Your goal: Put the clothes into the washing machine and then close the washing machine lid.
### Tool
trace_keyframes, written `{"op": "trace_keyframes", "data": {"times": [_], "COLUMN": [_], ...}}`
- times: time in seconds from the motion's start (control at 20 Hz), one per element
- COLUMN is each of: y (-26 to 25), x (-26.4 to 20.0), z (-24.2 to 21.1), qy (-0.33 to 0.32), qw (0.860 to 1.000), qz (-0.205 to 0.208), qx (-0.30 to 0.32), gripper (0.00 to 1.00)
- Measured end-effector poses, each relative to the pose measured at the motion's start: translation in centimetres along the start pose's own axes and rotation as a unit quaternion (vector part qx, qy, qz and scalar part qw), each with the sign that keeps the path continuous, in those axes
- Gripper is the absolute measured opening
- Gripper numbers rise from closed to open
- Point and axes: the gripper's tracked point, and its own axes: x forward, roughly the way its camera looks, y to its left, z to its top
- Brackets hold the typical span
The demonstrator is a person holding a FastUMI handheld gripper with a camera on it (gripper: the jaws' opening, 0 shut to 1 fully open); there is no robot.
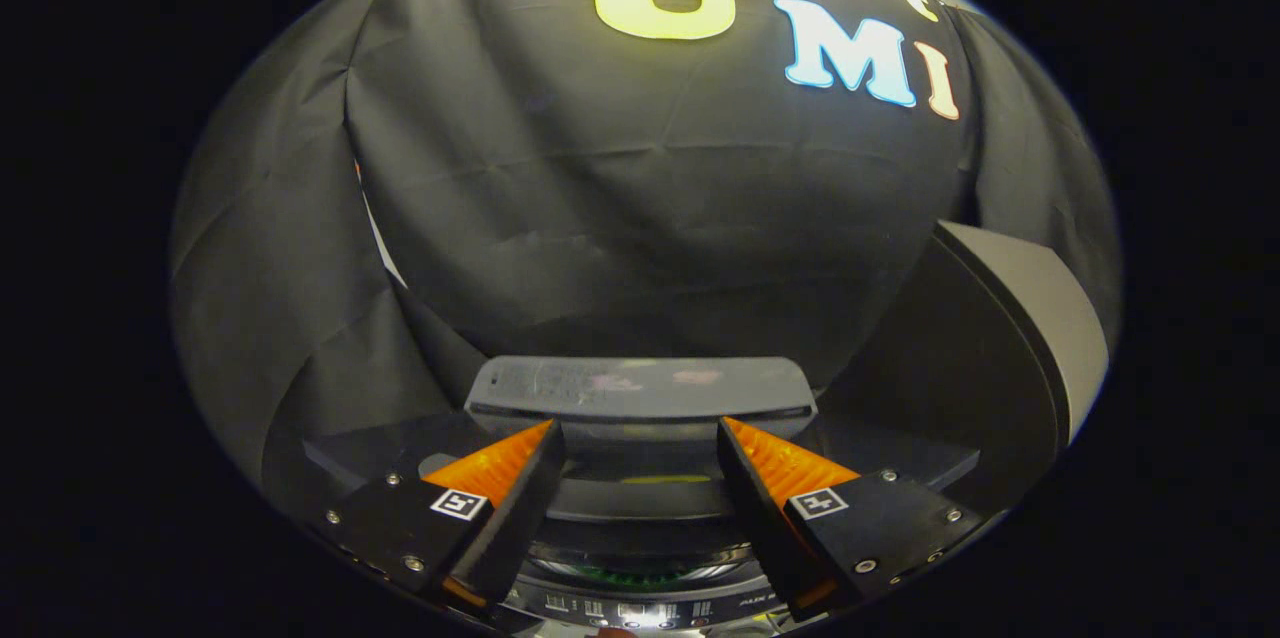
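1. Plainly, in the gripper view: hovered the gripper [640, 478] over the top deck of the washing machine [900, 463], fingers spread wide, clamped on nothing.
2. Glimpsed green fabric [640, 575], probably the clothes, low between the fingers and down inside the round drum rim [735, 558]. Could not tell how much lay inside, nor whether any draped over that rim.
3. Noted a flat grey panel [640, 386] just beyond the fingertips, lying across the back of the machine. Could not tell whether it was a folded lid section or a rear console.
4. Noted a tall dark slab [1010, 318] with a paler edge, standing up beside the right finger. Judged it the raised lid, so closing looked not yet done.
5. Noted a lit control strip [640, 610] nearest the camera, below the fingers.
6. Judged the risks:
   - Fabric left across the rim could get pinched and stop the lid seating.
   - With jaws this wide, a push on the lid could land on one fingertip only and slide off the smooth surface.
   - Released too high, the lid could drop and slam.
   - Lowered carelessly, the fingers could press the control strip.
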Motion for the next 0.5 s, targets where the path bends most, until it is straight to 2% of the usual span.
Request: {"op": "trace_keyframes", "data": {"times": [0.3, 0.5], "y": [-0.6, -0.7], "x": [-1.8, -1.8], "z": [-4.8, -4.6], "qy": [-0.008, -0.009], "qw": [1.0, 1.0], "qz": [-0.001, -0.003], "qx": [0.015, 0.011], "gripper": [0.94, 0.94]}}
